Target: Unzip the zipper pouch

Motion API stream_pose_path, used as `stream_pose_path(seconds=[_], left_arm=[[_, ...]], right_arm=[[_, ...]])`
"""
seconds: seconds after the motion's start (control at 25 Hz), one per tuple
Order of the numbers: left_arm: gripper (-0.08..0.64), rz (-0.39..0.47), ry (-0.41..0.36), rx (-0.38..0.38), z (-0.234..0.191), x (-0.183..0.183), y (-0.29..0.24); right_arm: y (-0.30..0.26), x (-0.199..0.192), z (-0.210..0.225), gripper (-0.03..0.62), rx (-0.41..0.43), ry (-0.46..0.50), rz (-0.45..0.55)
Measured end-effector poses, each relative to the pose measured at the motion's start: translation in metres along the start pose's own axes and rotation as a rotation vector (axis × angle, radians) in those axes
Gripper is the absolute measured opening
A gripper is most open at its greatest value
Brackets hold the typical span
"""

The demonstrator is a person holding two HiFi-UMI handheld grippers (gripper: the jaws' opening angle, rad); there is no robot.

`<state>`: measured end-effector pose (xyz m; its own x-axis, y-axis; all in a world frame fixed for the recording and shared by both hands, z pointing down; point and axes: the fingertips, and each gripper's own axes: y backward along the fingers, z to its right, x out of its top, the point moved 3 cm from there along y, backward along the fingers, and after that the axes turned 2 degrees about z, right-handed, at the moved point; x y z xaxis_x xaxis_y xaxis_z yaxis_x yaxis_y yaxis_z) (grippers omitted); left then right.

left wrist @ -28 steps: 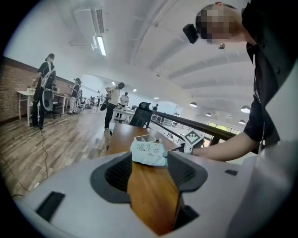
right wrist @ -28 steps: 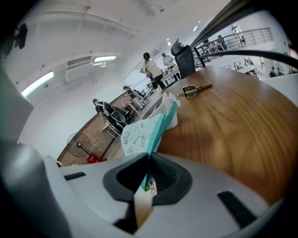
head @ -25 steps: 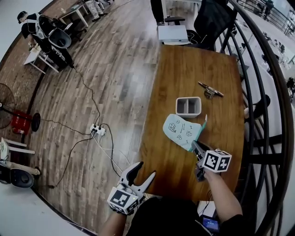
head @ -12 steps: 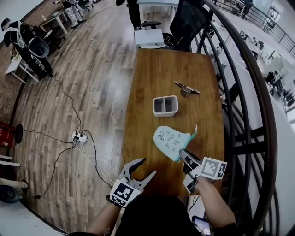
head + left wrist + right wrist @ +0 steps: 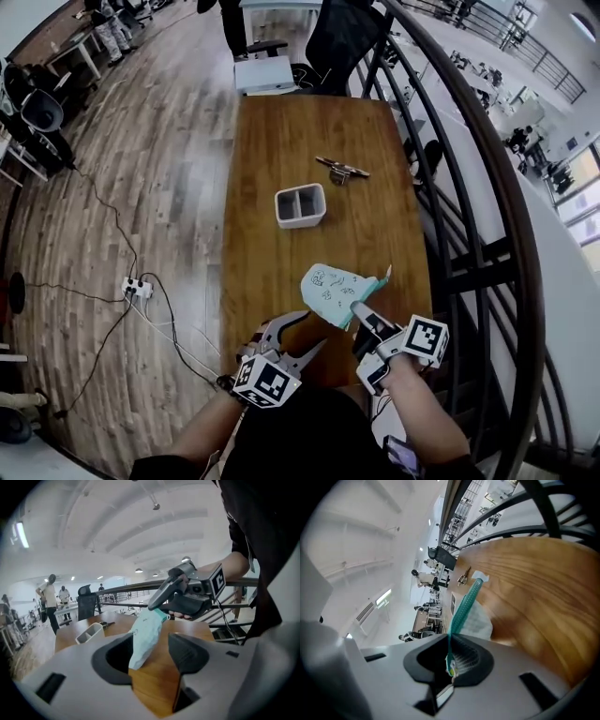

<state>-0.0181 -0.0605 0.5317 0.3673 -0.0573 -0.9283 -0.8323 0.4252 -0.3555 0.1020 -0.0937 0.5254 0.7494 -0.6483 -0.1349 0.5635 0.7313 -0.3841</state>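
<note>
While right tool [image 5: 361, 313] pinches pouch [image 5: 332, 285], bin [image 5: 301, 221] apart

Loads of bare wood on the long brown wooden surface [image 5: 272, 262] between the grey two-slot plastic bin [image 5: 300, 205] and the near edge. Only the mint-green printed fabric pouch [image 5: 333, 289] hangs in the way, up front on the right. The black curved metal railing [image 5: 511, 187] boxes in the right side; the left drops to open plank floor [image 5: 159, 187].

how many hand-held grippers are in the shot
2. The left hand-held gripper, open, is at the table's near edge; the right hand-held gripper is just right of it, shut on the zipper pouch's teal edge.
</note>
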Motion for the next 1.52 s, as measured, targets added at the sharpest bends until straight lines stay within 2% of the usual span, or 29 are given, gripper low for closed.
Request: stream_pose_path(seconds=[0.08,0.28,0.36,0.48,0.64,1.16,1.24,1.36,1.44,1.52], left_arm=[[0.235,0.003,-0.072,0.001,0.003,0.006,-0.006],[0.176,-0.002,-0.308,-0.003,0.007,0.018,-0.017],[0.157,-0.002,-0.364,-0.012,0.008,0.021,-0.021],[0.136,0.000,-0.402,-0.028,0.009,0.024,-0.027],[0.126,-0.004,-0.416,-0.035,0.009,0.024,-0.026],[0.150,-0.006,-0.304,-0.046,0.015,0.030,-0.042],[0.155,-0.002,-0.269,-0.038,0.018,0.033,-0.043],[0.161,0.000,-0.267,-0.005,0.019,0.037,-0.050],[0.146,-0.003,-0.268,0.018,0.016,0.038,-0.052],[0.085,0.004,-0.257,0.031,0.012,0.042,-0.051]], right_arm=[[0.004,-0.001,0.000,0.023,-0.004,-0.042,0.030],[0.008,-0.003,0.001,0.025,-0.015,-0.120,0.074],[0.008,-0.002,0.002,0.025,-0.018,-0.145,0.079],[0.008,0.001,0.002,0.025,-0.023,-0.164,0.094],[0.009,0.000,-0.001,0.026,-0.020,-0.187,0.100],[0.010,0.015,0.003,0.026,0.012,-0.259,0.053],[0.011,0.017,0.003,0.026,0.013,-0.262,0.035],[0.013,0.018,0.002,0.026,0.015,-0.256,0.007],[0.015,0.018,0.001,0.026,0.018,-0.260,0.000],[0.017,0.021,-0.002,0.029,0.028,-0.257,-0.007]])
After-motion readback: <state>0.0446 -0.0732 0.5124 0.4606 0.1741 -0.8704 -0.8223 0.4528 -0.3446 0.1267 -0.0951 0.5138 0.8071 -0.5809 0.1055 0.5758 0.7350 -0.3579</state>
